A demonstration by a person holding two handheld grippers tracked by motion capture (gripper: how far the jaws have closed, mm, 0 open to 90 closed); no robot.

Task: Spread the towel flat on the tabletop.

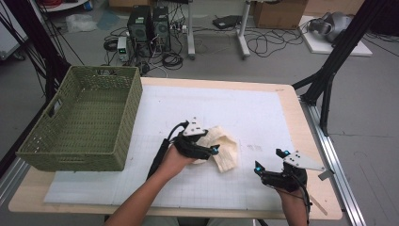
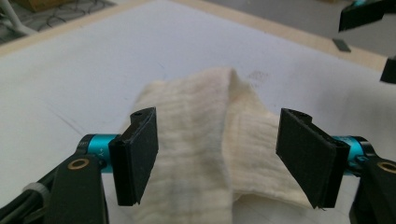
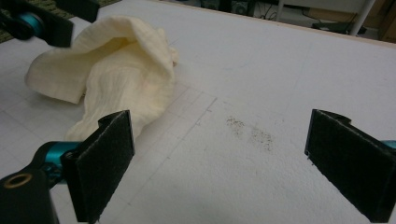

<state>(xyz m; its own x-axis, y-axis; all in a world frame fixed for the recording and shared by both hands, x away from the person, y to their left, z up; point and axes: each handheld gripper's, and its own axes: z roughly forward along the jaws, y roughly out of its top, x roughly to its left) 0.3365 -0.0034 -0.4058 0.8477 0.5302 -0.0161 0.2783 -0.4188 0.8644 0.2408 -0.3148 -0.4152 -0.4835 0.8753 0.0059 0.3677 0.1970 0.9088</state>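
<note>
Beyond the table, a green basket (image 1: 84,117); gripper views show cloth (image 2: 205,140).

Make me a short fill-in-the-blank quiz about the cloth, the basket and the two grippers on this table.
1. The cream cloth lies crumpled on the white ____.
2. The green basket holds ____.
3. The left gripper has the cloth between its ____ jaws.
4. The right gripper holds ____.

Missing words: mat; nothing; open; nothing
</note>
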